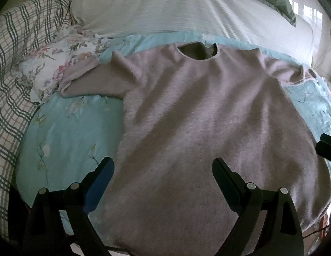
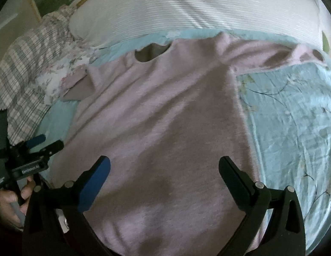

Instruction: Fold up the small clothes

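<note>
While the pink sweater [image 1: 197, 128] is lying flat on the floral bedspread [image 1: 65, 128], the left gripper [image 1: 163, 166] and right gripper [image 2: 165, 166] are being held spread above it.

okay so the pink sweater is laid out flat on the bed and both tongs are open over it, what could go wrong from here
1. The sweater's left sleeve lies crumpled, partly on the floral pillow; folding it as is could trap a bunch.
2. The fluffy knit may snag or pull unevenly if the left tongs or right tongs pinch only one layer.
3. The soft, wrinkled quilt could let the garment shift while it is folded.
</note>
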{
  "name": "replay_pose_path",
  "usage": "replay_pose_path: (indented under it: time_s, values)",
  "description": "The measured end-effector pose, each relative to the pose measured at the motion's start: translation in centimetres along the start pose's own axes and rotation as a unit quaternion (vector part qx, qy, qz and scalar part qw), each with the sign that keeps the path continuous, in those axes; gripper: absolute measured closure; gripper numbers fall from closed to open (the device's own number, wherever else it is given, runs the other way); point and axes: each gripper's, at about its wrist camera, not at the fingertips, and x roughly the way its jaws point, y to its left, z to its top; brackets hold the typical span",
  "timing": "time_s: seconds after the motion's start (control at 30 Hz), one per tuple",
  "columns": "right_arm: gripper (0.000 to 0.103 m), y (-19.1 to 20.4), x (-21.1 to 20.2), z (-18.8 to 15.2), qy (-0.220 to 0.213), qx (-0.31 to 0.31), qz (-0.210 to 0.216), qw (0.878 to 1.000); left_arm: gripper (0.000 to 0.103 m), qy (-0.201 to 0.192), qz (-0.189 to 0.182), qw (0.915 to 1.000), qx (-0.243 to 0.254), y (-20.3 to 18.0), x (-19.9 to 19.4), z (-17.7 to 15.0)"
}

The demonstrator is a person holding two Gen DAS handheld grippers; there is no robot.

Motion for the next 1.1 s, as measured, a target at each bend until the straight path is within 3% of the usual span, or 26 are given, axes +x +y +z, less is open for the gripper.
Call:
replay_pose_path:
  time_s: [0.13, 0.27, 0.47, 0.57, 0.63, 0.7, 0.83, 1.0, 1.07, 1.1]
  values:
    - [0.003, -3.9, 0.0, 1.5, -0.014, 0.039, -0.018, 0.999, 0.009, 0.011, -0.001, 0.9999, -0.009, 0.2, 1.4, 0.8]
    - [0.004, -10.8, -0.9, 3.8, -0.051, 0.123, -0.027, 0.991, 0.009, 0.015, -0.001, 0.9997, -0.02, 0.3, 2.4, 1.7]
    - [0.005, -23.2, -2.6, 6.4, -0.112, 0.271, -0.034, 0.956, 0.009, 0.025, 0.0, 0.9994, -0.026, -0.2, 4.0, 2.8]
    - [0.021, -28.4, -3.2, 8.2, -0.14, 0.308, -0.055, 0.939, 0.009, 0.034, -0.001, 0.9992, -0.021, -0.8, 4.8, 3.2]
    - [0.039, -31.9, -2.7, 9.7, -0.147, 0.324, -0.069, 0.932, 0.009, 0.041, -0.001, 0.999, -0.017, -1.3, 5.4, 3.4]
    - [0.047, -35.1, -2.2, 11.2, -0.158, 0.35, -0.085, 0.919, 0.009, 0.045, -0.001, 0.9989, -0.015, -1.5, 5.8, 3.7]
    - [0.047, -40.1, -1.1, 13.8, -0.181, 0.368, -0.124, 0.904, 0.009, 0.06, 0.007, 0.9981, -0.009, -2.2, 7.0, 4.2]
    - [0.047, -44.6, 0.2, 15.7, -0.204, 0.409, -0.139, 0.879, 0.009, 0.073, 0.016, 0.9972, 0.0, -2.5, 8.7, 4.9]
    - [0.05, -45.6, 0.9, 16.2, -0.208, 0.411, -0.143, 0.876, 0.009, 0.079, 0.018, 0.9967, 0.0, -2.8, 9.3, 5.3]
    - [0.06, -45.9, 0.9, 16.6, -0.212, 0.404, -0.145, 0.878, 0.009, 0.079, 0.016, 0.9967, -0.002, -2.9, 9.6, 5.5]
